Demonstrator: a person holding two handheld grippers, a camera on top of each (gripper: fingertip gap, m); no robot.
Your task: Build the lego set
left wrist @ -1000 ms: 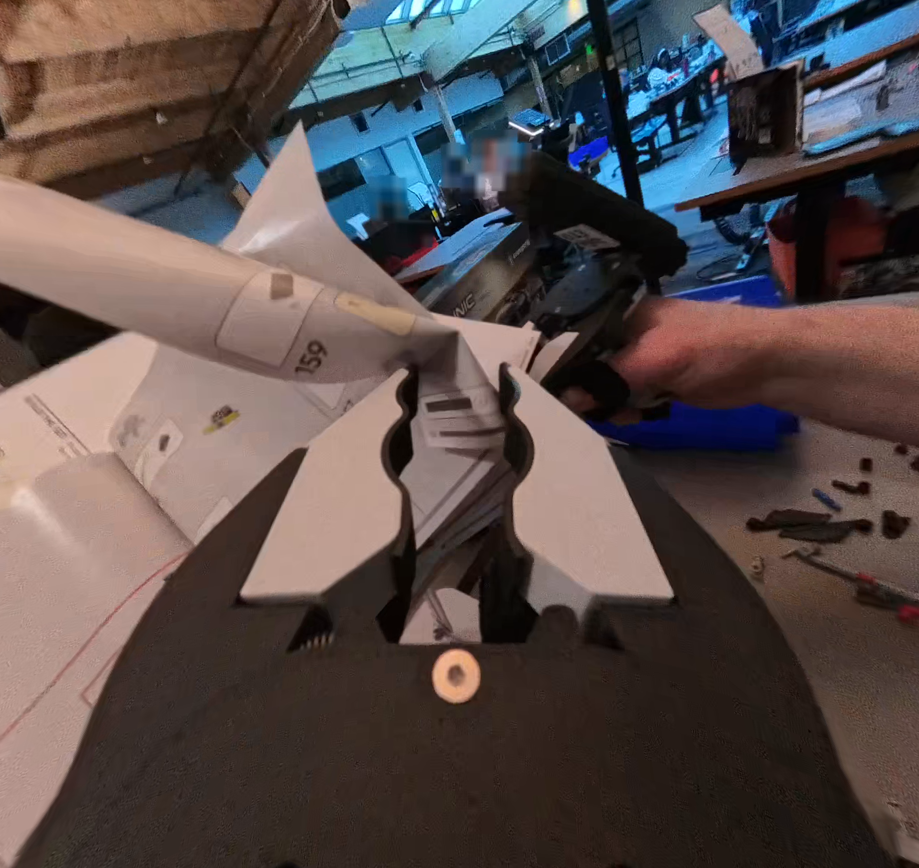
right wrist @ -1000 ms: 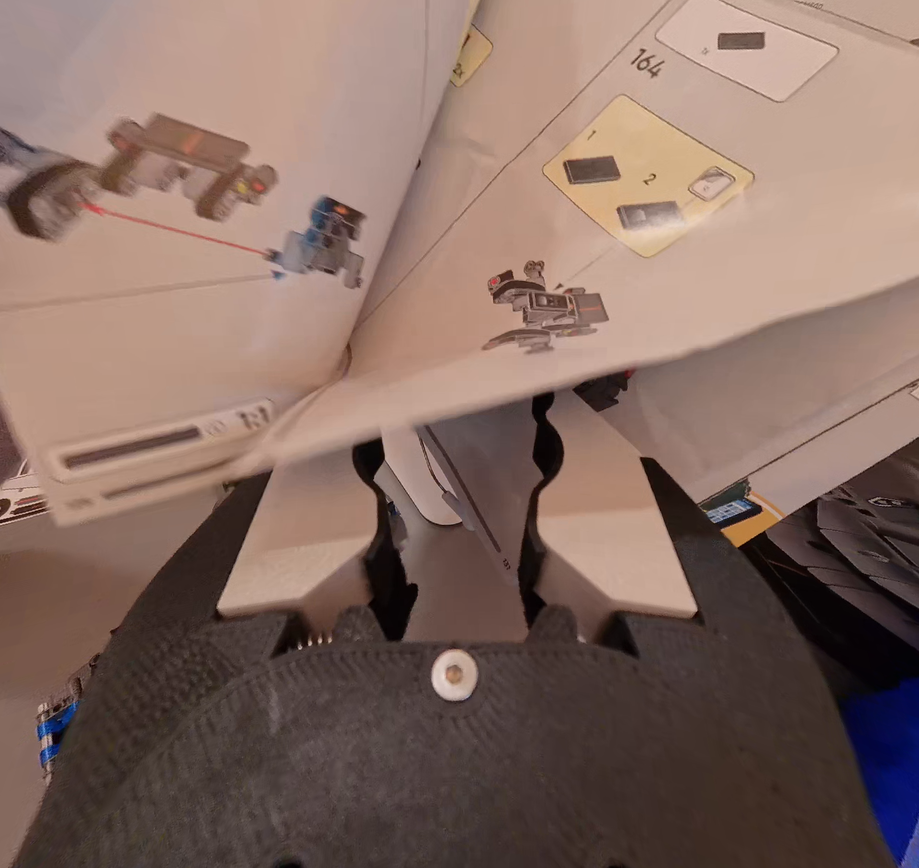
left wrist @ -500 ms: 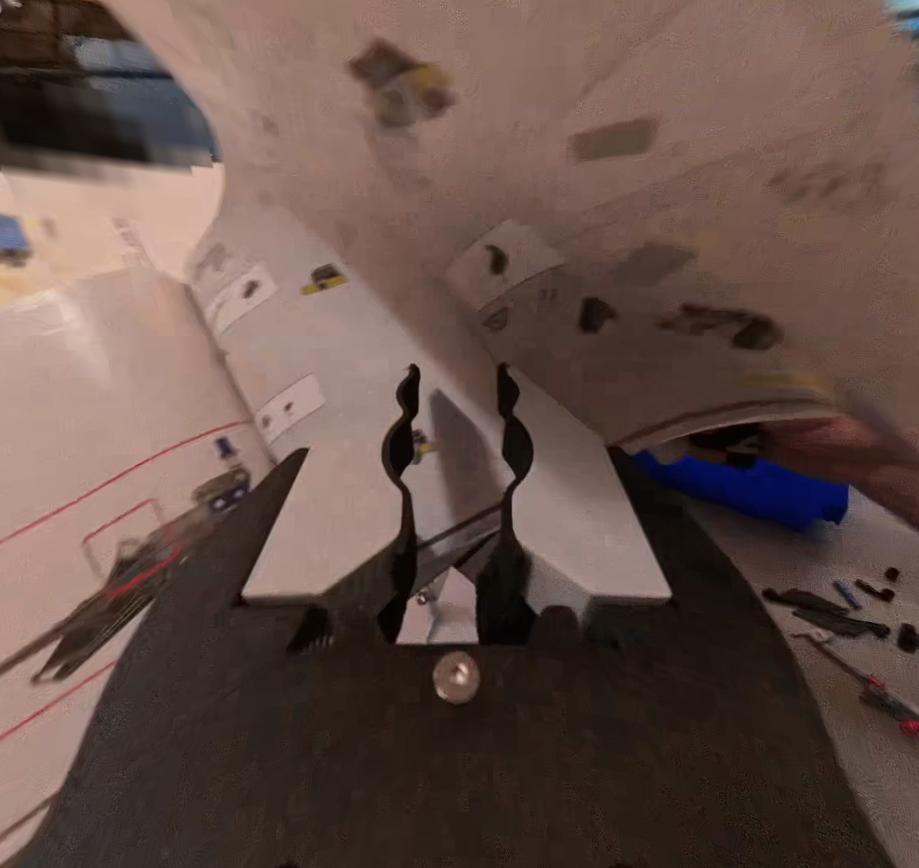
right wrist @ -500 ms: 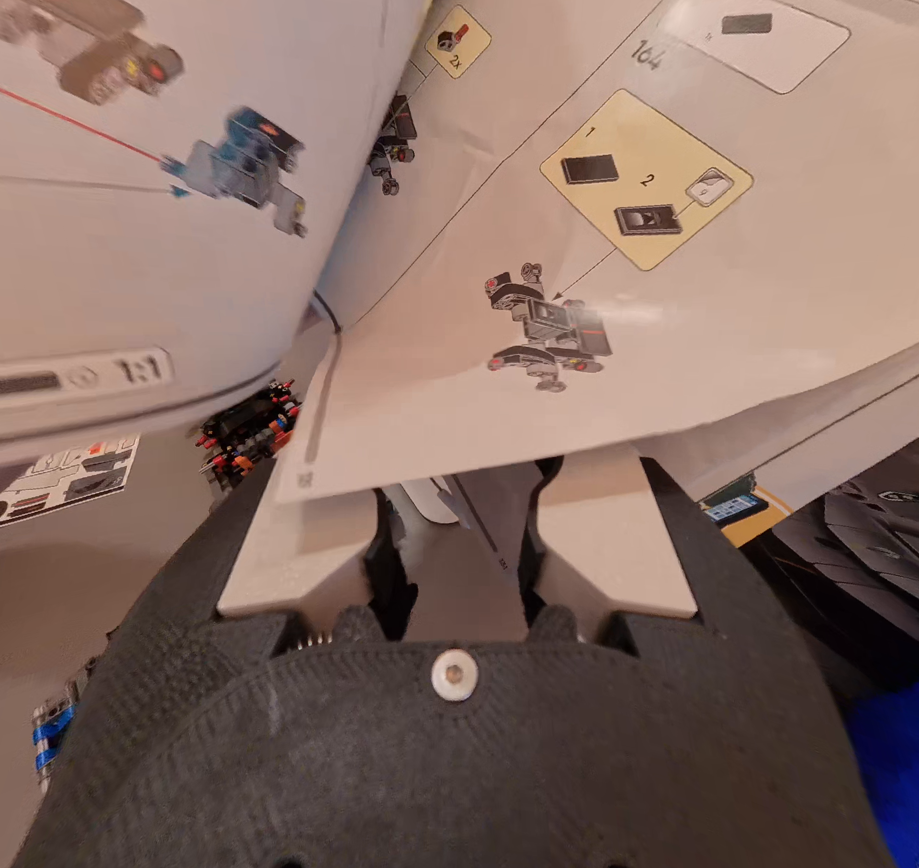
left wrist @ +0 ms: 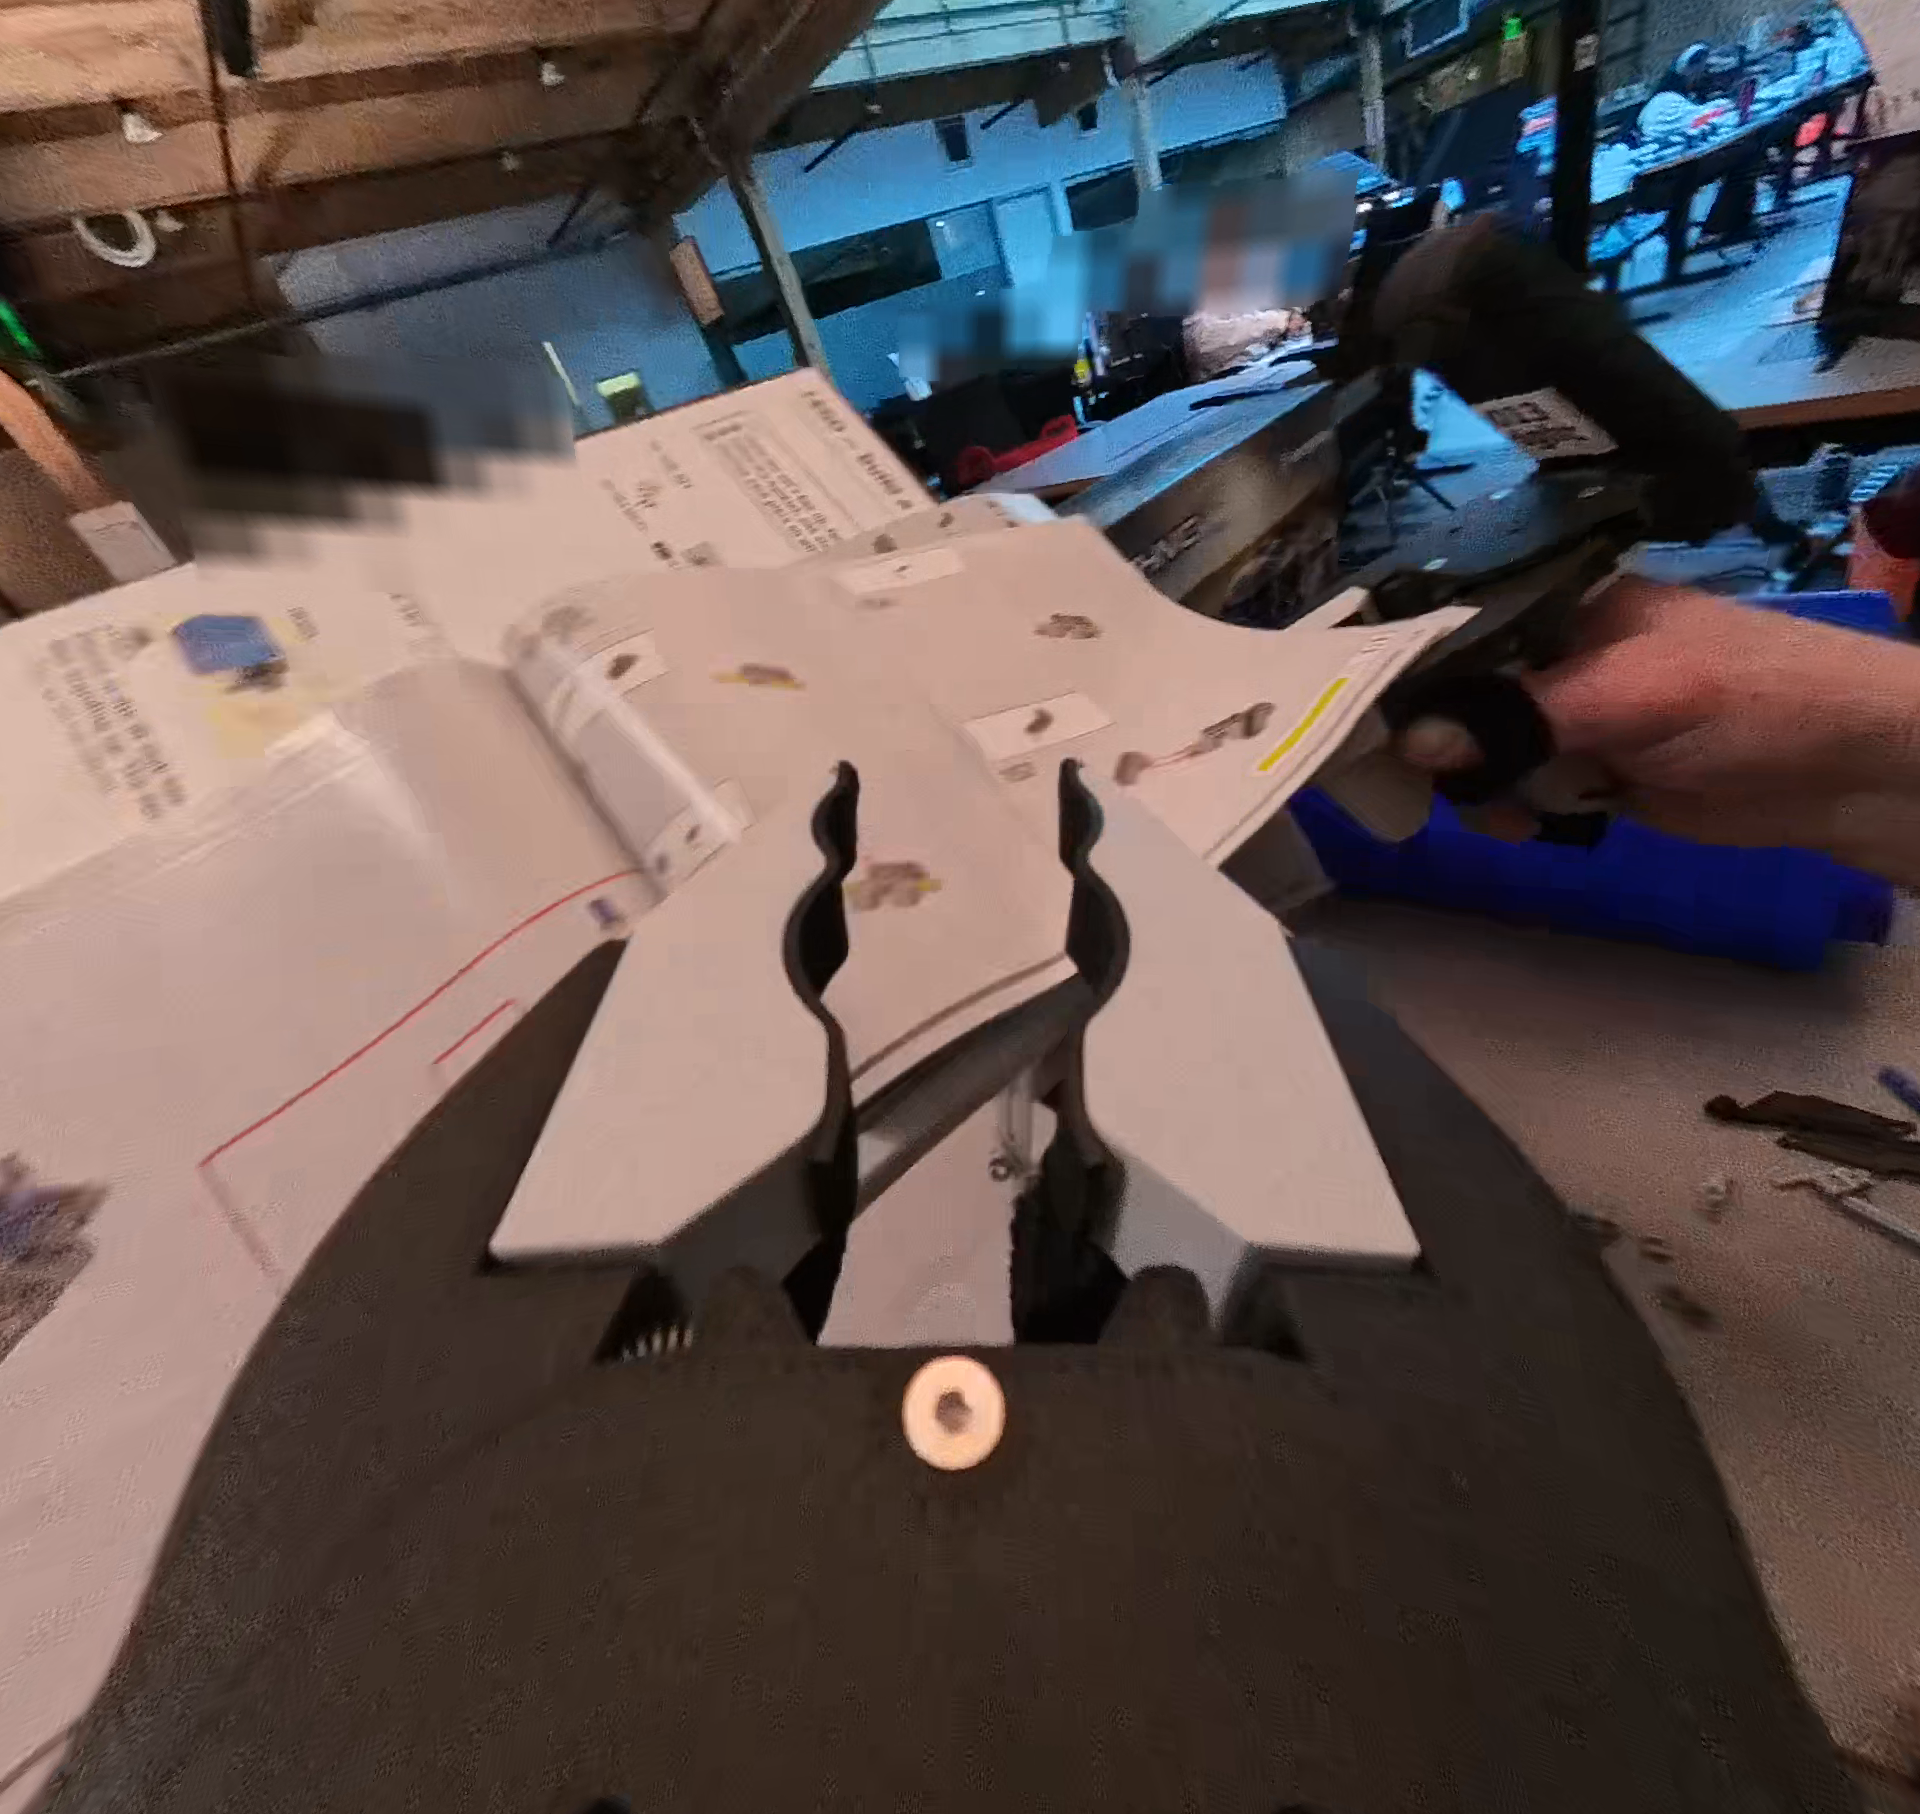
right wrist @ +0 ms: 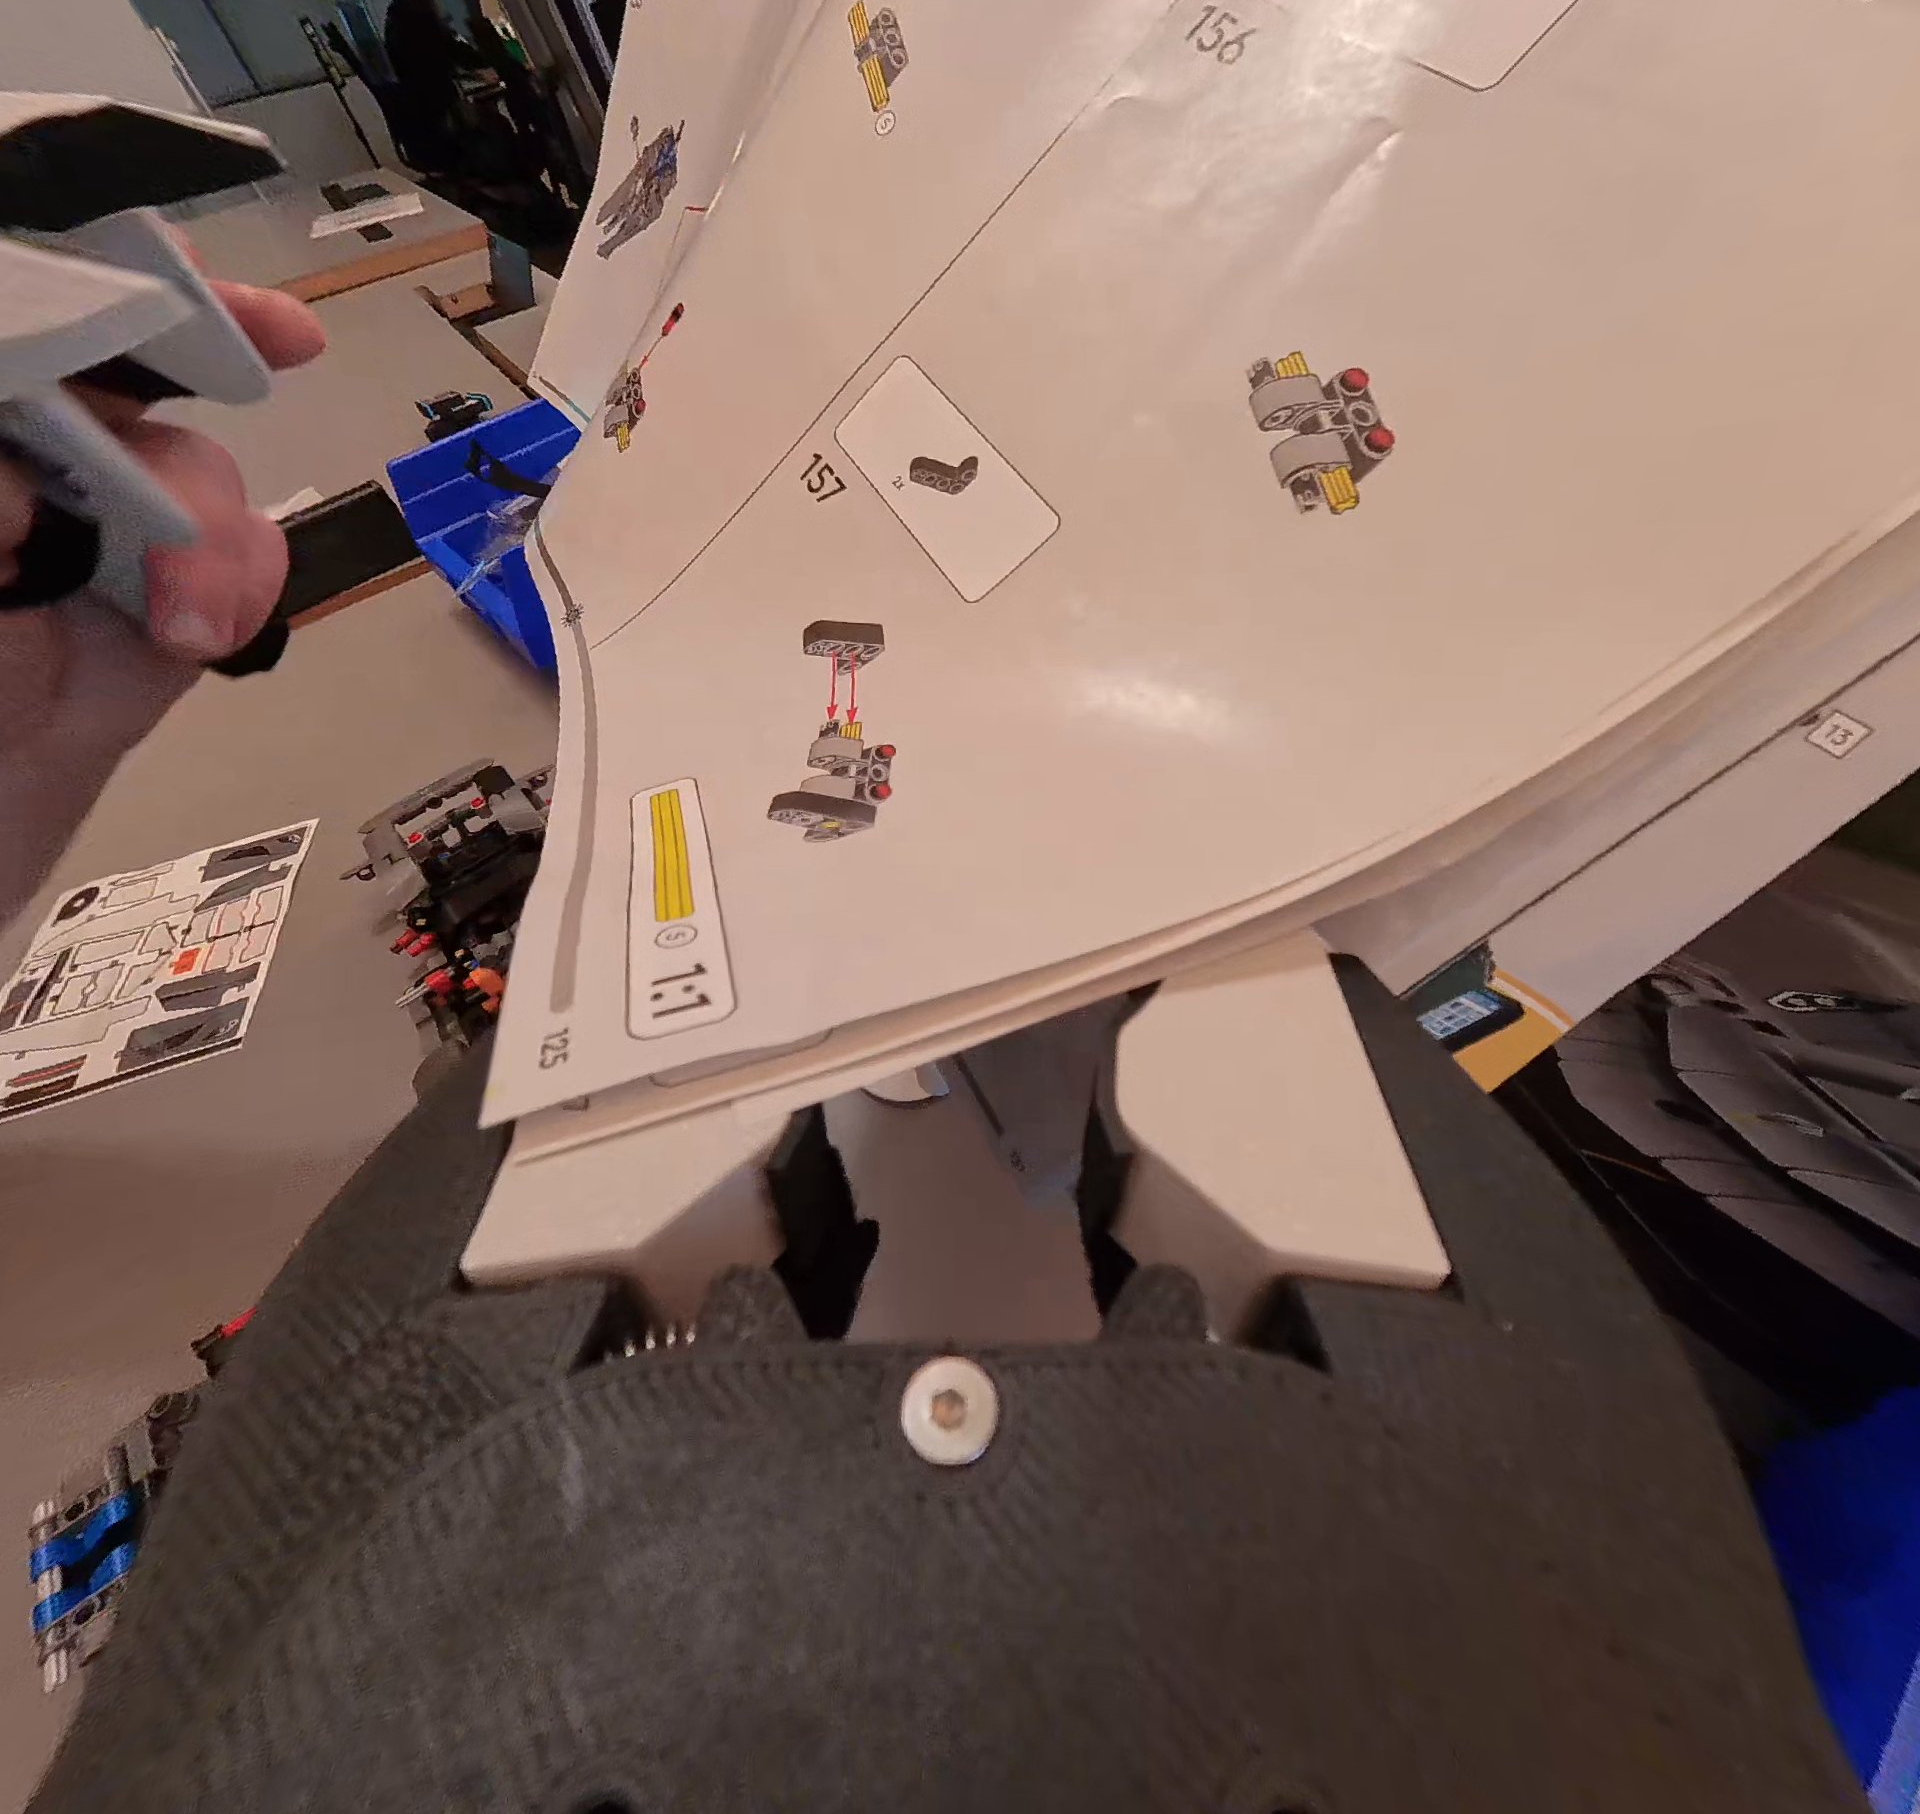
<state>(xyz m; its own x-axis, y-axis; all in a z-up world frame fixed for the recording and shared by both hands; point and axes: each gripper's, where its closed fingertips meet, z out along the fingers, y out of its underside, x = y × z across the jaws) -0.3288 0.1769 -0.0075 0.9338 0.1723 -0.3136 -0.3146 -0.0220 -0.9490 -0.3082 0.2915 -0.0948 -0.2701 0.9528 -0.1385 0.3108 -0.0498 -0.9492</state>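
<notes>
The instruction booklet is spread open on the bench, and the coming move is judged to turn on it, since a page must be found before any part is fitted. Its right-hand block of pages is raised and bowed over the right tongs, which lie directly beneath the booklet's near edge. Their fingers are seen standing apart at the base, but their tips are covered by paper. No sheet can be confirmed as pinched.

The spine runs away from the right tongs. The left tongs are held moderately wide over the booklet's near right-hand corner, gripping nothing, with the page edge lying across their gap. They are judged the nearer pair for lifting a single leaf.

The partly built model rests on the bench just left of the booklet's spine, with a sticker sheet farther left and a blue bin beyond it. The sagging pages hang over part of the model, so a reach for it would be obstructed until they are laid flat.
</notes>
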